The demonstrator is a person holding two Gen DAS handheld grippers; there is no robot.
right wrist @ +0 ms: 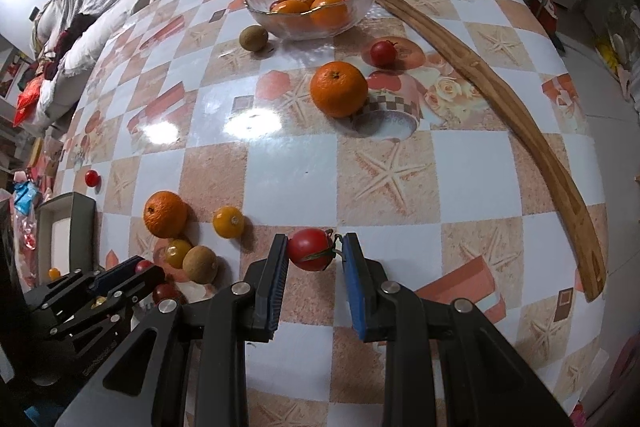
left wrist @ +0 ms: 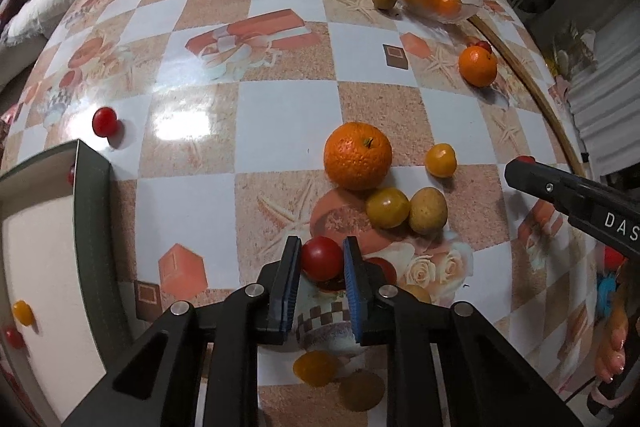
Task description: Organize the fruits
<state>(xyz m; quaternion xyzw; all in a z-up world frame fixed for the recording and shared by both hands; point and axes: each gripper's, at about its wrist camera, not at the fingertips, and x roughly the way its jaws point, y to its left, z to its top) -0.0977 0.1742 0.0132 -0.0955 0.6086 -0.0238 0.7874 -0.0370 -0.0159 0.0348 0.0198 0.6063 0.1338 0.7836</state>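
Observation:
My left gripper (left wrist: 321, 257) is shut on a red cherry tomato (left wrist: 321, 257) just above the table. Beyond it lie a big orange (left wrist: 357, 161), a yellow tomato (left wrist: 387, 207), a brown longan (left wrist: 428, 209) and a small orange tomato (left wrist: 440, 159). My right gripper (right wrist: 315, 254) holds a red tomato with a green stem (right wrist: 310, 249) between its blue pads; it also shows in the left wrist view (left wrist: 520, 167). A glass bowl (right wrist: 276, 23) with oranges and tomatoes stands at the far side. A grey-rimmed tray (left wrist: 94, 195) at the left holds small tomatoes.
A loose orange (right wrist: 338, 89), a red tomato (right wrist: 383, 53) and a longan (right wrist: 253, 37) lie near the bowl. A curved wooden stick (right wrist: 520, 115) runs along the table's right side. A red tomato (left wrist: 104, 121) lies beside the tray. Bedding and clothes lie beyond the table.

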